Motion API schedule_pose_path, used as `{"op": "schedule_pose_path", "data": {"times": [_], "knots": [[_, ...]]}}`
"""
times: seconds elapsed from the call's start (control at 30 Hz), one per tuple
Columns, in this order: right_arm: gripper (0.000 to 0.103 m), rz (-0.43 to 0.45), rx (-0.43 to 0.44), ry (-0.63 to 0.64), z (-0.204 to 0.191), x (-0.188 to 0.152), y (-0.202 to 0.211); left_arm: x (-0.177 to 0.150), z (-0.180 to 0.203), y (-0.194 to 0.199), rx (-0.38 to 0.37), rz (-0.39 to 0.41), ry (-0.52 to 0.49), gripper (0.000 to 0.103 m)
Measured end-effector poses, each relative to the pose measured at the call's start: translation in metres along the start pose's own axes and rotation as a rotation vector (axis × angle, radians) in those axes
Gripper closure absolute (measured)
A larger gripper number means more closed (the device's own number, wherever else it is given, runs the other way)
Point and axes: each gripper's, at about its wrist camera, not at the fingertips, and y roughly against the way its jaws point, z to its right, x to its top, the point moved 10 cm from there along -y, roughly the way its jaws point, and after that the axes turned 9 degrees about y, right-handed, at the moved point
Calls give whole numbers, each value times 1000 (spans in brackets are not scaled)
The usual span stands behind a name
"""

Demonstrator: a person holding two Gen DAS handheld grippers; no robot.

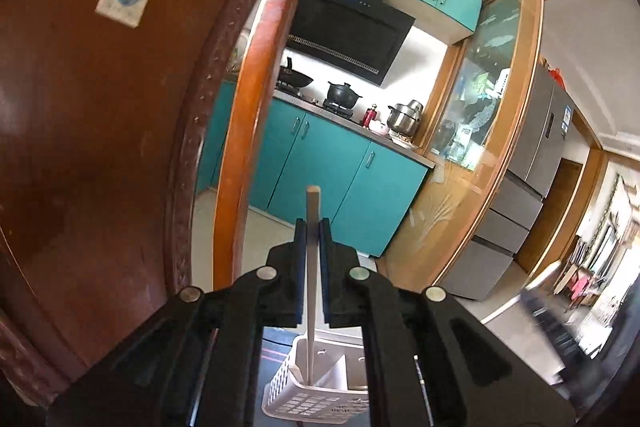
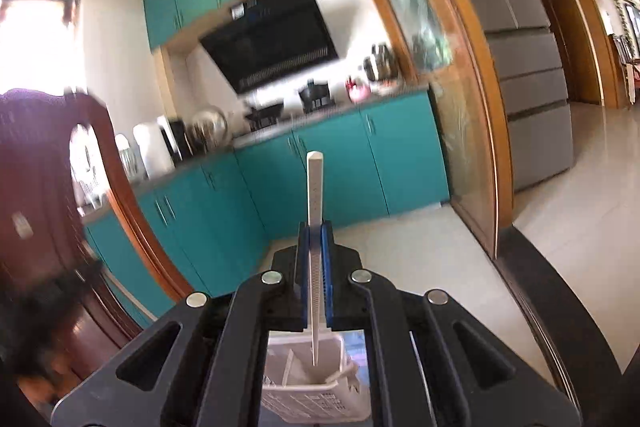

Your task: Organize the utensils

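In the lower middle of the left wrist frame, the left gripper (image 1: 313,227) is clamped on a pale chopstick (image 1: 312,267) that stands upright between its blue pads (image 1: 325,279). The stick's blunt top rises above the fingertips, and its lower end dips into a white slotted basket (image 1: 304,401) at the bottom centre. The gripper's black body hides most of the basket, so only its divider and part of the perforated wall show. Dark, scuffed wooden furniture (image 1: 88,131) fills the left half of that frame, its outline cut off at the edges. Beyond it are the teal cabinets (image 1: 320,163) and a black range hood (image 1: 348,27).

In the right wrist frame the right gripper (image 2: 315,231) likewise grips a white chopstick (image 2: 315,219), upright, with its tapered tip hanging just over the open top of the same basket (image 2: 312,403). Whether the tip touches anything inside cannot be told. Pale pieces lie inside the basket, too hidden to identify. The kitchen counter and the left edge of the frame are motion-blurred; a grey refrigerator (image 2: 520,47) stands at upper right.
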Motion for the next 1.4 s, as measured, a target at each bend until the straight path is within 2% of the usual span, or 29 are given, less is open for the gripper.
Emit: {"op": "schedule_pose_path", "data": {"times": [0.1, 0.17, 0.3, 0.43, 0.5, 0.57, 0.73, 0.9, 1.0, 1.03, 1.07, 1.1, 1.17, 1.23, 1.3, 1.4], "knots": [[96, -73, 21, 38, -9, -29, -21, -9, 4, -3, 27, 13, -58, 96], [96, -94, 37, 70, -18, -38, -23, -23, 4, -14, 31, -25, -74, 96], [96, -111, 55, 135, -29, -49, -18, -50, 0, -33, 50, -100, -102, 96], [96, -112, 58, 149, -30, -55, -6, -65, 0, -38, 57, -128, -130, 96], [90, -106, 55, 145, -26, -53, 2, -71, 2, -36, 57, -138, -154, 96], [80, -89, 57, 134, -24, -49, 9, -73, 4, -37, 58, -140, -168, 96], [79, -20, 84, 131, -21, -30, 50, -82, 5, -28, 23, -169, -194, 93], [79, 9, 203, 190, -42, -34, 90, -83, 3, -4, -30, -172, -201, 80], [79, -105, 294, 238, -56, -76, 84, -89, -9, 8, -17, -171, -202, 79], [79, -210, 306, 255, -59, -111, 68, -94, -16, 10, -4, -176, -207, 78], [79, -281, 297, 258, -59, -133, 55, -99, -20, 10, 13, -187, -214, 77], [79, -421, 263, 246, -54, -174, 32, -104, -26, 8, 30, -204, -217, 77], [79, -638, 191, 229, -44, -236, 1, -120, -38, 2, 63, -259, -206, 77], [79, -761, 160, 240, -43, -275, -16, -136, -47, -7, 99, -326, -202, 77], [79, -857, 170, 204, -46, -304, -26, -147, -54, -11, 116, -366, -207, 77], [79, -871, 173, 199, -54, -312, -31, -160, -62, -19, 157, -418, -223, 77]]}}
